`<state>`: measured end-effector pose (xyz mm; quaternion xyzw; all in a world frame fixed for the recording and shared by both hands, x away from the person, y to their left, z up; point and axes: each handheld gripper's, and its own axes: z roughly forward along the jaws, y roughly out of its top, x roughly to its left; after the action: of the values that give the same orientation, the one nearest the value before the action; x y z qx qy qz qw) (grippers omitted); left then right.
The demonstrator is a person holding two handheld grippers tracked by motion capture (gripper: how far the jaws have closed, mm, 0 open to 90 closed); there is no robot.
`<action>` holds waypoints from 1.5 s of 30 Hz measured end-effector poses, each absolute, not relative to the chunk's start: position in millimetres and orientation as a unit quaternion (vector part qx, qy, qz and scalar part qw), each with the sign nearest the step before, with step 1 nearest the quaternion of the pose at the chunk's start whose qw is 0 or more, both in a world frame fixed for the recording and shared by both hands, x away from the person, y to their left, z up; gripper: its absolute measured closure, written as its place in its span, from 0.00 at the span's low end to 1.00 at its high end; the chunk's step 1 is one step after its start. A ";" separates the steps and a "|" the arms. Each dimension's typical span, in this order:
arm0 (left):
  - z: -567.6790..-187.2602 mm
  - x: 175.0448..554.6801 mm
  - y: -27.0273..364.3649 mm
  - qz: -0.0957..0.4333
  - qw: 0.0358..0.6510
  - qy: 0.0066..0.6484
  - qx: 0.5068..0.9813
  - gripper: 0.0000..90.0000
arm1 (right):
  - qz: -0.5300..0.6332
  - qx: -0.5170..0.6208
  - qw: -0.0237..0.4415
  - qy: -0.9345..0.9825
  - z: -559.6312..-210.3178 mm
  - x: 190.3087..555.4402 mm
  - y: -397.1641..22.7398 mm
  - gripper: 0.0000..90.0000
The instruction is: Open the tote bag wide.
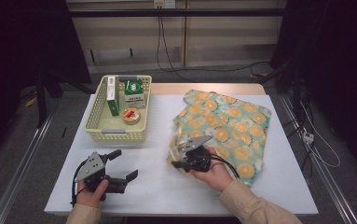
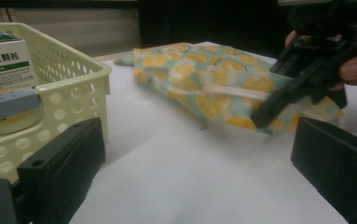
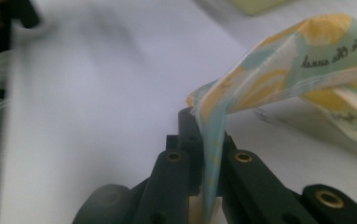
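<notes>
A cloth bag (image 1: 227,126) printed with orange slices on pale green lies on the right half of the white table (image 1: 157,186). My right gripper (image 1: 180,164) is at the bag's near left corner, shut on a fold of the fabric. In the right gripper view the cloth (image 3: 306,60) runs down between the closed jaws (image 3: 205,140), its corner lifted off the table. The left gripper view shows that gripper (image 2: 265,116) on the bag (image 2: 204,74) too. My left gripper (image 1: 126,164) rests at the front left, held by a hand, open, with nothing between its jaws (image 2: 197,140).
A pale yellow perforated basket (image 1: 115,135) stands at the back left, holding a white and green box (image 1: 112,93), a green box (image 1: 134,91) and a round flat tin (image 1: 130,115). From the left gripper the basket's wall (image 2: 73,84) is close by on the left. Cables hang behind the table.
</notes>
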<state>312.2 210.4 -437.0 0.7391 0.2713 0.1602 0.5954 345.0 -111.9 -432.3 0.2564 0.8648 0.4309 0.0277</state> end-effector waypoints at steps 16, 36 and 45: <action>-438.2 312.3 209.7 0.157 0.594 0.273 0.740 0.03 | 0.446 0.251 0.003 0.859 -423.4 338.8 -116.0 0.86; -438.5 312.0 210.9 0.159 0.593 0.274 0.741 0.03 | 0.436 0.339 0.071 0.831 -409.8 386.6 -217.7 0.97; -439.6 312.7 210.3 0.156 0.592 0.274 0.741 0.03 | 0.445 0.404 0.093 0.794 -420.7 424.5 -267.7 0.98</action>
<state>312.7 210.3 -439.6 0.7413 0.2744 0.1562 0.5922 424.5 -267.7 -420.7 0.4042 0.7940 0.4446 0.0926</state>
